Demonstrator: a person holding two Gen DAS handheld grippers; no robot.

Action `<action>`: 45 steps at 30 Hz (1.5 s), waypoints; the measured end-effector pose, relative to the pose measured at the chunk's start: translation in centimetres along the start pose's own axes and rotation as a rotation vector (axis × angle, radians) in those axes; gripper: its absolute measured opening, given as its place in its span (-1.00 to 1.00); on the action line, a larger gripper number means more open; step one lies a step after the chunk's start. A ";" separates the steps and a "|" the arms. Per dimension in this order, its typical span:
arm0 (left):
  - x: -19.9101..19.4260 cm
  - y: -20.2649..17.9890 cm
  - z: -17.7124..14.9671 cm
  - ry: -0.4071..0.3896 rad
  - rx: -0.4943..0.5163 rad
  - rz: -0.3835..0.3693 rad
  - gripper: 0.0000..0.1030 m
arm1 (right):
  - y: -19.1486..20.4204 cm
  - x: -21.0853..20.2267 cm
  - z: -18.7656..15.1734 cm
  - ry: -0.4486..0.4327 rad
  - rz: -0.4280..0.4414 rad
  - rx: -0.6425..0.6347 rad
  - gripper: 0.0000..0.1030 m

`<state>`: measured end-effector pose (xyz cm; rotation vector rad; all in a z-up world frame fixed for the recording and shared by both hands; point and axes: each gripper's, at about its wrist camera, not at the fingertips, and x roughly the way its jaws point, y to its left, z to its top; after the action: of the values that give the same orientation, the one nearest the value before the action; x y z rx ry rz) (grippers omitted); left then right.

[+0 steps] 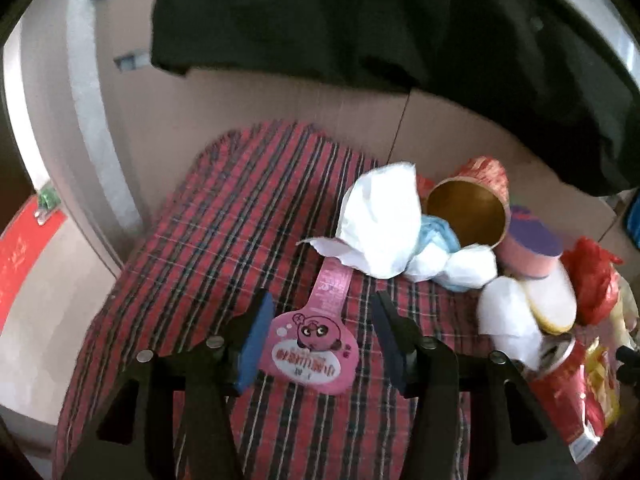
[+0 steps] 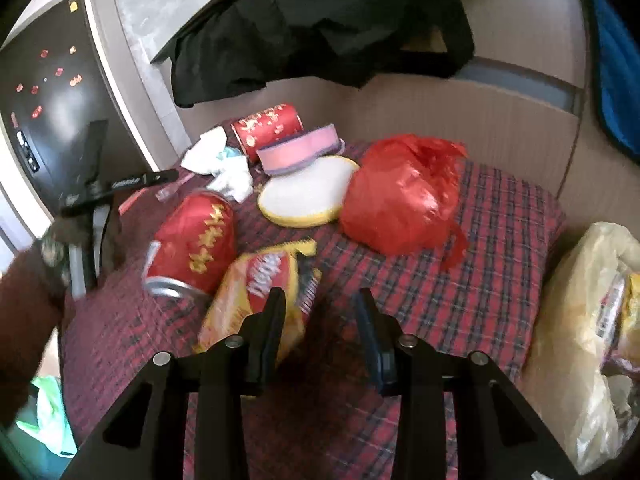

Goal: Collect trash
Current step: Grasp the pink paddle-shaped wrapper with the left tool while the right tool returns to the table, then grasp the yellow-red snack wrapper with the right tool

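1. The pink wrapper [image 1: 310,344] lies flat on the plaid cloth [image 1: 224,216], a paddle-shaped piece with a cartoon face on its round end and a thin strip for a tail.
2. Its long axis runs from that round end, nearest the left gripper [image 1: 318,338], away toward the crumpled white tissue [image 1: 380,220]; the strip's far tip disappears under the tissue's edge.
3. The left gripper stands wide apart and holds nothing, its blue pads [image 1: 254,344] set either side of the wrapper's round end (whether they touch the cloth I cannot tell).
4. So the wrapper sits straight ahead between the jaws, its length in line with the fingers; closing across the round end looks like the move to come, I reckon.
5. Beyond the tissue, a gold-lined tube [image 1: 468,216] lies on its side, mouth toward the wrapper.
6. Further from the wrapper, the right gripper [image 2: 320,328] is about half open and empty, hovering over a yellow snack packet [image 2: 260,292] beside a red can [image 2: 192,240].
7. A red plastic bag [image 2: 404,196] lies past those, well away from the wrapper, so the left hand is plainly the nearer one.
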<state>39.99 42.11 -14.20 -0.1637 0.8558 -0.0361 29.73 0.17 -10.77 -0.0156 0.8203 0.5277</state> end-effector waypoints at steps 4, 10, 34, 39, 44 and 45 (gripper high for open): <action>1.6 -0.7 0.3 0.073 0.023 0.054 -0.01 | -1.2 -0.1 -0.3 0.000 -0.008 0.027 -0.33; -0.6 -1.1 -1.2 0.030 -0.064 0.059 -0.05 | -0.8 -0.5 -0.3 -0.012 0.010 0.018 -0.33; -17.1 -9.8 -10.0 -0.217 -0.162 -0.045 -0.04 | 4.3 4.6 0.8 0.103 0.092 -0.019 -0.31; -17.4 -9.7 -10.4 -0.218 -0.171 -0.051 -0.04 | 6.2 2.9 0.7 0.069 0.123 -0.069 -0.31; -16.9 -8.8 -11.0 -0.198 -0.204 -0.034 -0.04 | 9.0 0.9 0.2 0.016 0.069 -0.166 -0.27; -16.9 -8.7 -11.2 -0.199 -0.211 -0.033 -0.04 | 9.4 1.0 -0.1 0.015 0.029 -0.183 -0.27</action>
<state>20.78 33.70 -7.36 -0.3737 0.6570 0.0395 26.00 8.77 -9.81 -0.1758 0.7859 0.6295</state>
